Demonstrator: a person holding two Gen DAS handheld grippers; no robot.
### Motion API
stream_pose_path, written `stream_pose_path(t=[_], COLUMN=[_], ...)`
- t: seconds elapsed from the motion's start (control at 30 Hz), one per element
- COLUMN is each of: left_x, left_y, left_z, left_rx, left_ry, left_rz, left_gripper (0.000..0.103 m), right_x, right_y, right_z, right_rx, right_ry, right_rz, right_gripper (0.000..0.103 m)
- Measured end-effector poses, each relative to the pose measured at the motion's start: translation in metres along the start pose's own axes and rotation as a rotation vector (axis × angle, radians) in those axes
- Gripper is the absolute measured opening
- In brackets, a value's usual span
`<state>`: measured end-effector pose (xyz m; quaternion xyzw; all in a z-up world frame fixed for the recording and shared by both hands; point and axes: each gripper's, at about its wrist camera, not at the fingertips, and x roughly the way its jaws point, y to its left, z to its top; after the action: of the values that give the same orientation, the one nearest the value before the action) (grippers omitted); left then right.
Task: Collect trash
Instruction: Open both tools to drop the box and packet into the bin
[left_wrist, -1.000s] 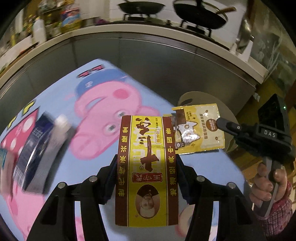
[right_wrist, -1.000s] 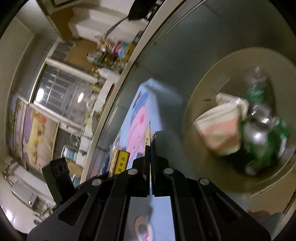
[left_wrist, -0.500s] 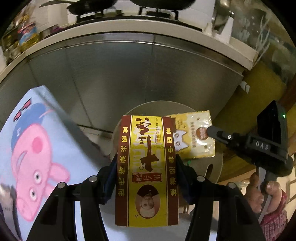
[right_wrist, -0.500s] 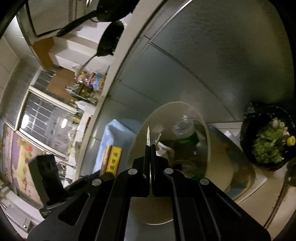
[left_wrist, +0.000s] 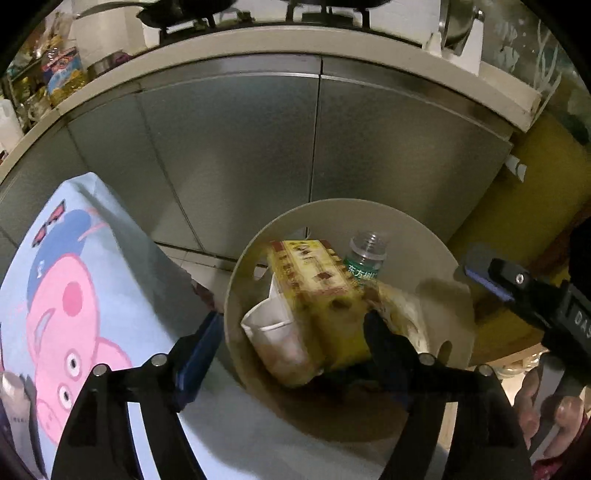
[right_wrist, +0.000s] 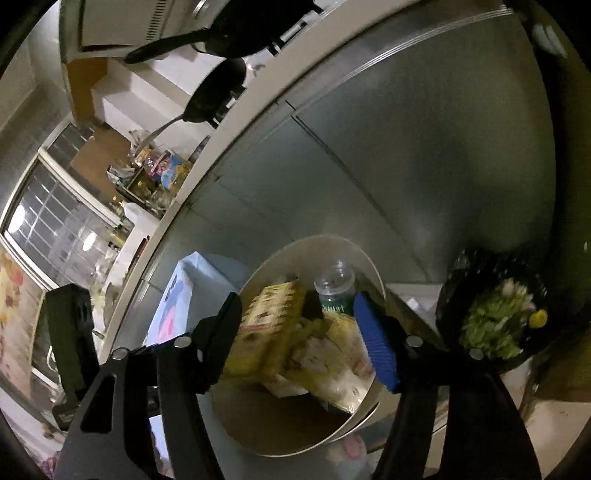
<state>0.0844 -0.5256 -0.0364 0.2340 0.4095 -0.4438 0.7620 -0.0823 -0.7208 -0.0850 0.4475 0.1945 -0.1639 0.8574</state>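
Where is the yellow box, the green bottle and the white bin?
yellow box (left_wrist: 314, 277): left wrist view, on its printed top face.
green bottle (left_wrist: 364, 267): left wrist view, on its green label.
white bin (left_wrist: 417, 236): left wrist view, on the bare inner wall near the rim.

The left hand-held gripper (left_wrist: 291, 332) is pointed steeply downward, its jaws spread wide after having just been opening, with nothing pressed between the pads. The right hand-held gripper (right_wrist: 299, 332) is angled more shallowly downward; its jaws have likewise just been opening and are parted, gripping nothing. The right hand (left_wrist: 546, 417) is seen wrapped around that gripper's handle, a plaid sleeve at the wrist.
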Motion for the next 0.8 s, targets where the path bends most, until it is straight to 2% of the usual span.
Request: stream_pose_path(t=[0.3, 0.43, 0.8], left_x=[-0.053, -0.073, -0.115], left_y=[0.032, 0.042, 0.073], left_z=[-0.036, -0.053, -0.097], left_rx=[-0.097, -0.12, -0.175], left_ry=[-0.077, -0.1, -0.15], left_rz=[0.041, 0.091, 0.142], left_gripper=[0.078, 0.078, 0.078], right_x=[-0.016, -0.021, -0.029], right_y=[0.029, 0.047, 0.083], right_z=[-0.025, -0.045, -0.075], right_rx=[-0.047, -0.08, -0.114], right_ry=[0.013, 0.033, 0.089], right_rz=[-0.047, -0.053, -0.048], right_gripper=[0.061, 0.061, 0.061])
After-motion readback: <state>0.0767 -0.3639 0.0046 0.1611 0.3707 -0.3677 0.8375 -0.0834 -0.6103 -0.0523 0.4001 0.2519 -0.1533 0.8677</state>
